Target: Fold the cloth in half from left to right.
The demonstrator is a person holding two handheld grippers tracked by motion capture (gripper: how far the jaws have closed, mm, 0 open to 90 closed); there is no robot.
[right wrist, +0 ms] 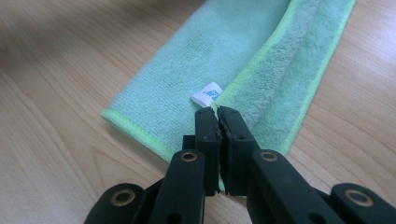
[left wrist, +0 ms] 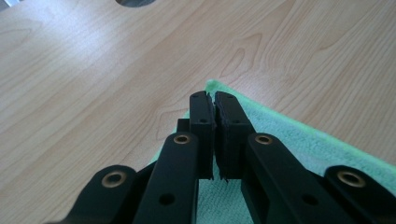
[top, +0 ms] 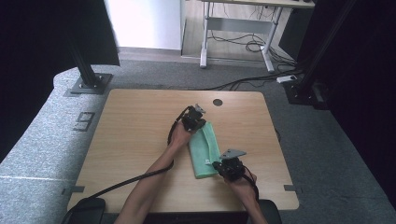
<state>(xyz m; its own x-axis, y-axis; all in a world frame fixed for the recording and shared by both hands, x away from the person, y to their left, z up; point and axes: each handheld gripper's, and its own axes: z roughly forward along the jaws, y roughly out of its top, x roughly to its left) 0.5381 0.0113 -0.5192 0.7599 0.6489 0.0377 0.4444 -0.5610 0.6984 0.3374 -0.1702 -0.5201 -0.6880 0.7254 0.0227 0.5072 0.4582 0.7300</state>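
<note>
A green microfibre cloth [top: 204, 149] lies folded in a long strip on the wooden table [top: 135, 140]. A small white label [right wrist: 205, 95] sticks out at the edge of its upper layer. My left gripper [top: 204, 122] is at the cloth's far corner. In the left gripper view its jaws [left wrist: 214, 95] are closed together over the tip of the cloth [left wrist: 299, 140]. My right gripper [top: 214, 164] is at the cloth's near right edge. Its jaws [right wrist: 218, 110] are closed together just behind the label, above the cloth [right wrist: 196, 60]. The cloth looks flat, and I see nothing pinched.
A round cable hole [top: 217, 101] sits in the table's far edge, beyond the left gripper. A black pad [top: 86, 207] rests at the near left corner. Cables trail from both grippers toward the near edge. Bare wood spreads left of the cloth.
</note>
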